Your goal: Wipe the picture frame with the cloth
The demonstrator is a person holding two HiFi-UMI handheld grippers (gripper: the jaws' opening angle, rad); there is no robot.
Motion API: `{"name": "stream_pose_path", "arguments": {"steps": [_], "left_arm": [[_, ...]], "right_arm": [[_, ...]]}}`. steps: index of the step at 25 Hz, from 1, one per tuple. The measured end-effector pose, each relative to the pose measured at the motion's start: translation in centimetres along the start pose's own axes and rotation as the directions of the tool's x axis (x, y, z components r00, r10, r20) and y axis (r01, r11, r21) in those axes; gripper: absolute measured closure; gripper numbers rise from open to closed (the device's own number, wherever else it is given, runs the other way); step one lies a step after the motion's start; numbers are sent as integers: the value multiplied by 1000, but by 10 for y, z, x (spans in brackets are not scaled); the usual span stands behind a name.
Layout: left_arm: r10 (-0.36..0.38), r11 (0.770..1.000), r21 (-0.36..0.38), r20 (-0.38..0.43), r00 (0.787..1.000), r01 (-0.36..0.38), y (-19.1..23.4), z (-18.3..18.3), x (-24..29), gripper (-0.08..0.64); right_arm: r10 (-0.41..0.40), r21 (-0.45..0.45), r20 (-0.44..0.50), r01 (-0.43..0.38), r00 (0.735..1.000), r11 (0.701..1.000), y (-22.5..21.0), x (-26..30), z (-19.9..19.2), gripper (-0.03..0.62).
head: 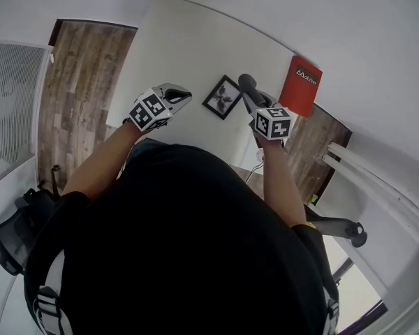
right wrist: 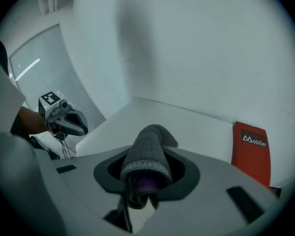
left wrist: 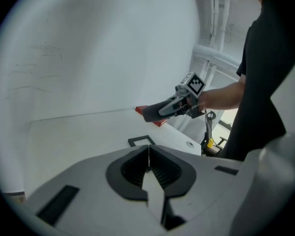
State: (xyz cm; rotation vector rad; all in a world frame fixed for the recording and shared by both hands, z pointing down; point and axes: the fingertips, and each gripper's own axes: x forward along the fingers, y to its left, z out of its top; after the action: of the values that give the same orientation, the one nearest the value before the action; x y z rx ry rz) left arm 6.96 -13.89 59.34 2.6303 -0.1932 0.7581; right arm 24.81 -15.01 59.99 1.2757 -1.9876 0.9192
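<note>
The left tongs [left wrist: 148,165] were clenched, empty; the right tongs [right wrist: 143,183] gripped the grey cloth [right wrist: 146,154]. The picture frame [head: 222,97] lay on the white surface [head: 188,54], red box [head: 299,86] nearby; its image indistinct.

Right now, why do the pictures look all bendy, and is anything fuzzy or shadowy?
Head view: the wide lens bends the white table's edges and the white pipes into curves. Left gripper view: dark round corners, bright glare low on the right. Right gripper view: the rolled grey cloth looks soft near the lens; a faint shadow falls on the white wall.
</note>
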Motion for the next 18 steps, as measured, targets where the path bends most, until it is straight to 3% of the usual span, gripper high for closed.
{"name": "stream_pose_path", "arguments": {"steps": [9, 13, 18], "left_arm": [[-44, 999, 21, -62, 997, 45, 2, -31, 37, 548], [-44, 998, 40, -79, 996, 47, 6, -41, 54, 548], [-50, 995, 80, -122, 991, 60, 7, -57, 73, 548]], "right_arm": [[-27, -70, -91, 20, 995, 997, -11, 28, -14, 486], [-62, -180, -143, 36, 988, 983, -14, 42, -18, 486], [-104, -332, -206, 30, 973, 943, -11, 58, -24, 486]]}}
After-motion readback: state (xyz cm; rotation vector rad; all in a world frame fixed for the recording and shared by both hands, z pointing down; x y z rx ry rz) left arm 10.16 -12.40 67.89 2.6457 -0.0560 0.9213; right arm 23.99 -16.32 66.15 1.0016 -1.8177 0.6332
